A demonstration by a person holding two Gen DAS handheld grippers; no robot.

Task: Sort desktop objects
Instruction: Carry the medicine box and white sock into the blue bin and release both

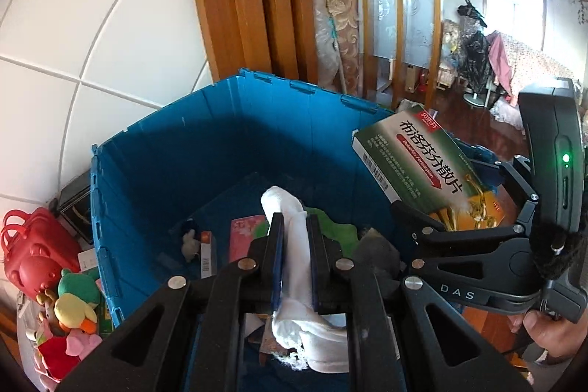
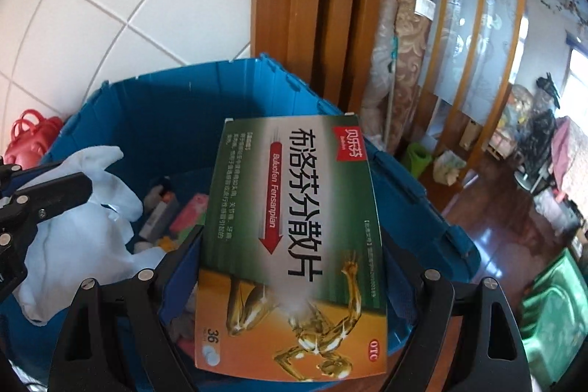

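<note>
1. Sock (image 1: 296, 245) clamped in left claw (image 1: 295, 237), hanging over the bin (image 1: 165, 149) interior; not released.
2. Box (image 2: 290, 237) clamped between the wide-set jaws of right claw (image 2: 290, 285), above the bin's near rim.
3. Below both claws, several small items already lie binned.
4. Judged mid-task: two drops pending. Counter unseen, so remainder unknown.

I see my right gripper (image 2: 290, 267) clamped across the width of a green-and-orange medicine box (image 2: 290, 245), held above the blue crate (image 2: 176, 105). Left of the box, my left gripper (image 2: 44, 201) holds a white cloth (image 2: 84, 230) over the crate. Small packets (image 2: 172, 212) lie on the crate floor.
</note>
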